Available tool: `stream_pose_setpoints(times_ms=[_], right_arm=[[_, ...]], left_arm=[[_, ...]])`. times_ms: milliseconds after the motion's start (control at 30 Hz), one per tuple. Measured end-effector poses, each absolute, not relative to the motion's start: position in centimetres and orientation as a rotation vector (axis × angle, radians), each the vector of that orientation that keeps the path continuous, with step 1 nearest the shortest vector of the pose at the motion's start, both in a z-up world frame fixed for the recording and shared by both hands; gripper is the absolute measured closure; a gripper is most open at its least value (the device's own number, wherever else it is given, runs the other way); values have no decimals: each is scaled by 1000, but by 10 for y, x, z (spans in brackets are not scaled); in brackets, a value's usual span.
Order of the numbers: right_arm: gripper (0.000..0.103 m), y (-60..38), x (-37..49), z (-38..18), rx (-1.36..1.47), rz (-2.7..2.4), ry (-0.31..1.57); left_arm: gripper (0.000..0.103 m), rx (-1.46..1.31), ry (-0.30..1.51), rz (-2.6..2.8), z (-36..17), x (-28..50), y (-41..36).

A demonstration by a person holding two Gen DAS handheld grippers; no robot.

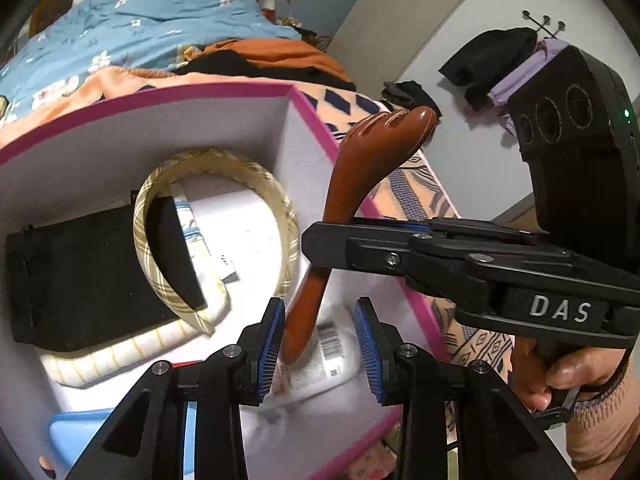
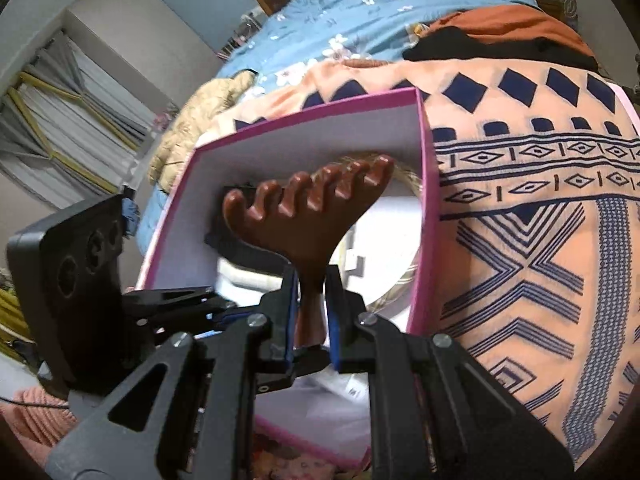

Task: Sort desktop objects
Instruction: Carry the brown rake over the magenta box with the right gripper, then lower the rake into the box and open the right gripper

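Right hand-held gripper (image 2: 311,304): jaws clamped on the narrow handle of a brown wooden comb (image 2: 308,208). The comb's toothed head fans out ahead of the pads, held over the open pink-rimmed box (image 2: 424,184). In the left wrist view the same comb (image 1: 352,200) runs slantwise, head up past the box's right wall, handle end down inside the box.

Left hand-held gripper (image 1: 320,344): blue ribbed pads stand apart. The comb's lower end lies between them, close against the left pad; whether it touches, cannot tell. Nothing is pinched.

Box contents, left wrist view: a plaid headband (image 1: 224,216) leaning over a black cloth pouch (image 1: 80,280), which lies on a white striped cushion-like item (image 1: 132,352). A white packet with a barcode label (image 1: 328,356) lies beneath the left pads. A light blue item (image 1: 68,432) shows at the near corner.

The box sits on a bed, on a peach blanket with dark blue geometric print (image 2: 540,208). Behind it lies a blue floral quilt (image 2: 360,8).

A hand (image 1: 560,376) in a pink knit sleeve grips the right tool's handle.
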State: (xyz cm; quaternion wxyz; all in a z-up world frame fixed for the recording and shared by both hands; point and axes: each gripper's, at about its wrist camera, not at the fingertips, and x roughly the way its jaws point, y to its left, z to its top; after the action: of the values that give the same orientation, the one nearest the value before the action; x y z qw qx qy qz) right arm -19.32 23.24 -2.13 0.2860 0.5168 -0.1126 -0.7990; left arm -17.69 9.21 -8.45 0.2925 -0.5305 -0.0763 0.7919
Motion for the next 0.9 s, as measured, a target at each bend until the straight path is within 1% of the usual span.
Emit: stream_pose_setpoints(times_ms=[200,267,433,500,567,633,700,733,767,833,900], right_arm=[[83,220,-211,-29,1454,-2214,-175],[78,218,-213,-26,1444,-2213,-183],[71,222,-205,-18,1389,-2224,-233],[66,226,-200,-19,1381,-2218,-259],[59,228,-193,-19,1369,-2213,-274],[58,230,-186,-18,1354,-2214,-284],[53,232,-177,-16,1337,-2231,-281],[48,232,-173,-14,1327,-2238,-271],[43,231,-167,-12,1313,-2240,-253],[41,230,-158,-8,1280,-2243,-241],[37,229,-150,-3,1252,-2226,-247]], left_arm=[[67,-1478,-202,2132,-99,-186,91],[67,-1481,-203,2143,-100,-185,89],[67,-1455,-213,2180,-97,-177,84],[64,-1443,-210,2190,-93,-169,85],[59,-1431,-198,2200,-92,-165,84],[58,-1427,-188,2212,-90,-164,81],[57,-1414,-192,2218,-87,-159,79],[55,-1407,-193,2223,-85,-156,76],[52,-1397,-193,2233,-83,-153,74],[48,-1374,-194,2256,-78,-146,71],[47,-1346,-196,2282,-71,-137,67]])
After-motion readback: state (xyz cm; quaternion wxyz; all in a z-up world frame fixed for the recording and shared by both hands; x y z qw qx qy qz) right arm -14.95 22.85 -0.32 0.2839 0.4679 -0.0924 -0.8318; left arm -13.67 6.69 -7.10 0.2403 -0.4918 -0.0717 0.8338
